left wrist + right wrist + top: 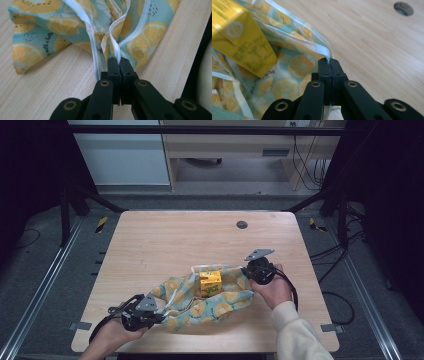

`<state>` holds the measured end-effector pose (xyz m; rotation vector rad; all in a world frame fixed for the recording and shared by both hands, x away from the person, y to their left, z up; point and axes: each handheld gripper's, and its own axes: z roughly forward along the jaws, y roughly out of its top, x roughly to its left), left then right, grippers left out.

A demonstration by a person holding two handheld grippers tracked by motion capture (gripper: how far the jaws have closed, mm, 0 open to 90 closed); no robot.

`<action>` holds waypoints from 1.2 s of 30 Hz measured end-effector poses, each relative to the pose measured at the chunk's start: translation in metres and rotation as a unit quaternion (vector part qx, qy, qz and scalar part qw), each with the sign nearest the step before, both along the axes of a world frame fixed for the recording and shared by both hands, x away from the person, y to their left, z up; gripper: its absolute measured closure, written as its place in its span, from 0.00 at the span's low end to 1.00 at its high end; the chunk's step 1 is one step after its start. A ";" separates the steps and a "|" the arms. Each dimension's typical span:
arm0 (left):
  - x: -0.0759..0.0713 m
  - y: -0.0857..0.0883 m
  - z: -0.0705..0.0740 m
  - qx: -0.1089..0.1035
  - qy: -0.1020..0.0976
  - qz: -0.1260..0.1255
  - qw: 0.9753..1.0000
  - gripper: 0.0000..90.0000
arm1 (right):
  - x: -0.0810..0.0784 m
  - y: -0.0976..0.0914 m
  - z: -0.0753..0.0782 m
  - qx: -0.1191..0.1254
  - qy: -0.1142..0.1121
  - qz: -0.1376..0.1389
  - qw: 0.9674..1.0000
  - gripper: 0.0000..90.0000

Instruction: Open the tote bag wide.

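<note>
A lemon-print cloth (210, 302) lies crumpled across the front of the wooden table (200, 235), with a yellow carton (210, 283) standing on its middle. My left gripper (161, 316) holds the cloth's near-left end; its jaws are shut on the white-trimmed edge of the cloth (110, 32). At the far-right end my right gripper (246, 271) pinches the cloth's hem (322, 51), jaws shut. In the right gripper view the yellow carton (242, 42) leans just left of the jaws, on the cloth (294, 65).
A round grey grommet hole (242, 224) sits near the table's back edge. Black frame bars (80, 195) flank both sides, and cables (340, 250) run along the floor at the right. Bare wood stretches behind the cloth.
</note>
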<state>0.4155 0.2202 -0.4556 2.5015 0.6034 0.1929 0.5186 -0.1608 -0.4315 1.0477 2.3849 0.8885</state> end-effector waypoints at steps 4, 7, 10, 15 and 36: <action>-0.001 -0.002 -0.003 0.001 0.004 -0.002 1.000 0.99 | 0.003 -0.002 -0.007 0.002 0.006 -0.005 1.000 1.00; -0.001 -0.004 -0.006 0.003 0.009 -0.005 1.000 0.99 | 0.005 -0.001 -0.013 -0.005 0.013 -0.008 1.000 1.00; -0.003 -0.006 -0.007 0.005 0.010 -0.006 1.000 0.97 | 0.005 0.001 -0.017 -0.012 0.016 -0.007 1.000 0.97; -0.006 -0.007 -0.003 -0.006 -0.011 0.011 1.000 0.82 | 0.000 0.002 -0.011 0.001 0.003 -0.011 1.000 0.70; 0.030 -0.034 0.038 -0.030 -0.076 0.066 0.994 0.46 | -0.079 0.013 0.036 0.055 -0.028 0.038 0.997 0.30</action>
